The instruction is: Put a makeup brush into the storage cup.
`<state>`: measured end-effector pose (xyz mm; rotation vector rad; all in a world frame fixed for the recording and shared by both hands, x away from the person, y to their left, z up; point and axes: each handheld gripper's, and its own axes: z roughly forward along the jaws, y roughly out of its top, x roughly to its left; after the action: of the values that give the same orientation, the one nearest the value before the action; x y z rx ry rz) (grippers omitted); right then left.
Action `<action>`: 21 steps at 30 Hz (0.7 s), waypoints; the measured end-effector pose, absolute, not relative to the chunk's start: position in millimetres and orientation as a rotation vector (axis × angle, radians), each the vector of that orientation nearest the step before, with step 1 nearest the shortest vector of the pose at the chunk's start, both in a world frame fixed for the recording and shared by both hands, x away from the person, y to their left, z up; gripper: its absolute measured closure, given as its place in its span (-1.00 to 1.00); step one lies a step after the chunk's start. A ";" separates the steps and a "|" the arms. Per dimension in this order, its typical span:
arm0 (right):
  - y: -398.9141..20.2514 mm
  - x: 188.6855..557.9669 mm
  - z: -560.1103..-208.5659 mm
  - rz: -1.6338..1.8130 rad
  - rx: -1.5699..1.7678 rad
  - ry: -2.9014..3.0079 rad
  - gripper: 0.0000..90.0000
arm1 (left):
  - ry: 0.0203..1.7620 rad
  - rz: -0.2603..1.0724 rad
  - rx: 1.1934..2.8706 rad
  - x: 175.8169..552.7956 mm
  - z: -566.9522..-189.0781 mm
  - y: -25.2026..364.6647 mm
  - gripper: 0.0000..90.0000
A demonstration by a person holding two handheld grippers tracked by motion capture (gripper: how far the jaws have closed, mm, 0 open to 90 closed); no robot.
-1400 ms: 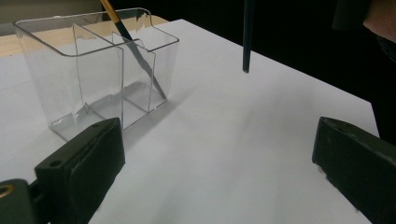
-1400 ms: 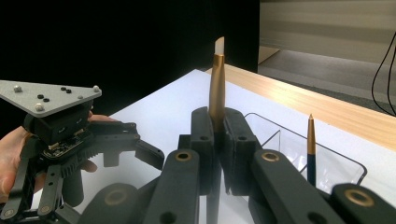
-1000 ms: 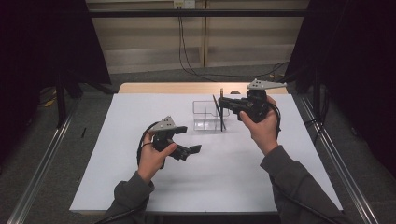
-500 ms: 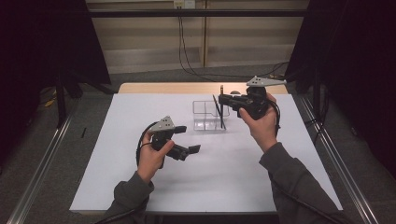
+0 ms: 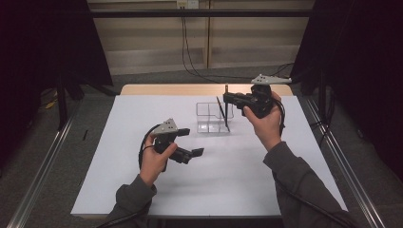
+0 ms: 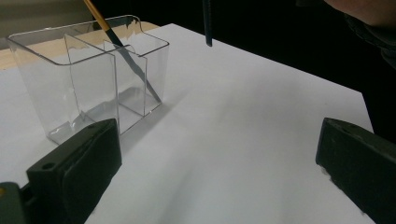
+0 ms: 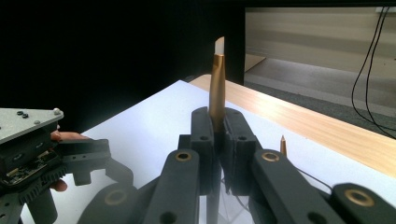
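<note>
Altogether, one white table (image 5: 142,190) carries one clear organizer (image 5: 209,118) with several compartments. Two grippers work near it: the left gripper (image 5: 195,153) sits low in front of the organizer, jaws wide apart and holding nothing; the right gripper (image 5: 227,99), just above the organizer, is clamped on one gold pen (image 7: 216,79). One pencil (image 6: 122,46) leans inside the organizer.

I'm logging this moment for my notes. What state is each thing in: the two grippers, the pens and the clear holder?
Right gripper: shut on a pen, above the holder.
Held pen: upright between the jaws, gold end up.
Left gripper: open, nothing between the jaws, just above the table.
Clear holder: upright on the white table, divided into compartments.
Second pen: leaning inside one compartment.
</note>
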<state>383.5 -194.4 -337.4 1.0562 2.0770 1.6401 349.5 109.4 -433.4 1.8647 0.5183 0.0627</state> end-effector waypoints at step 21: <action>-195.6 396.3 -337.1 1.636 1.076 2.048 0.88 | 0.517 0.067 1.870 349.1 -433.3 109.2 -0.99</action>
<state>396.3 -195.6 -337.1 1.0760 2.0477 1.6364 349.1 109.2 -433.3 1.8697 0.5166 0.0670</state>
